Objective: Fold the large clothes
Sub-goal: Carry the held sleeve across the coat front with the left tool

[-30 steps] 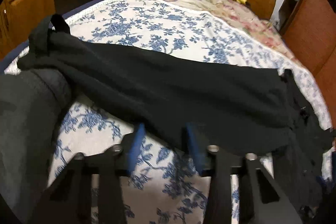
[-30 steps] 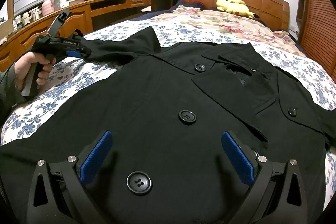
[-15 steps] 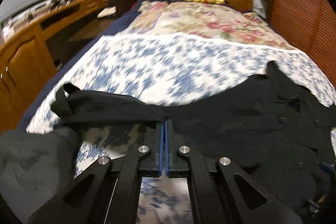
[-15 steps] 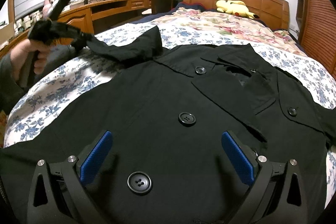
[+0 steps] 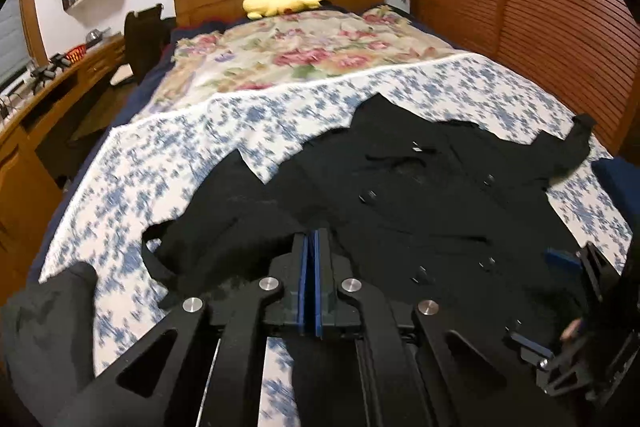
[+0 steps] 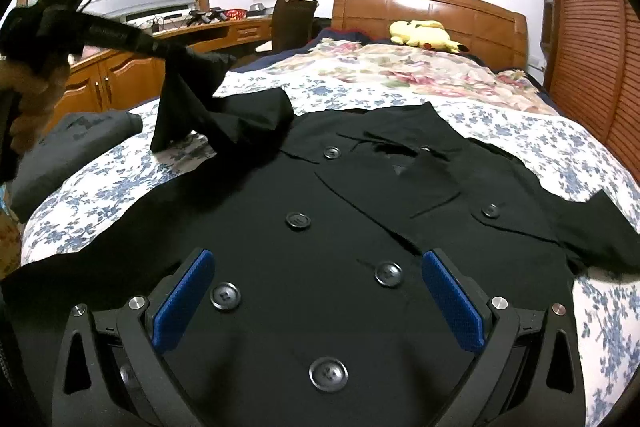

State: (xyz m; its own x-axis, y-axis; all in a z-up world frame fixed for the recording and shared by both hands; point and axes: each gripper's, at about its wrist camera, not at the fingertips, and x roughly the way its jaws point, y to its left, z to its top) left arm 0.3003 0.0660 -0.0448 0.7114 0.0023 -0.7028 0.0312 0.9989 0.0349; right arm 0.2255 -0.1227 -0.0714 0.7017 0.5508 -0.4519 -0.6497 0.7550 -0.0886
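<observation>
A black buttoned coat [image 6: 360, 187] lies face up on the blue-flowered sheet [image 6: 100, 195] of a bed. My left gripper [image 6: 176, 53] is shut on the end of the coat's left sleeve [image 6: 192, 107] and holds it raised off the bed, so the sleeve hangs down in a fold. In the left wrist view the blue pads of the left gripper [image 5: 311, 239] are pressed together on the black cloth, with the coat [image 5: 420, 195] spread beyond. My right gripper [image 6: 316, 259] hovers open just above the coat's front, with buttons showing between its pads.
A folded grey garment [image 6: 68, 147] lies at the bed's left edge. A flowered quilt [image 6: 400, 71] and a yellow plush toy [image 6: 424, 33] are near the wooden headboard [image 6: 440, 7]. A desk [image 6: 224, 35] and chair [image 6: 294, 23] stand on the left, slatted wooden doors [image 6: 592, 27] on the right.
My left gripper closed on the sleeve end, then rose and swung toward the coat's body, lifting the sleeve off the bed. The right gripper moved a little over the coat and stayed open.
</observation>
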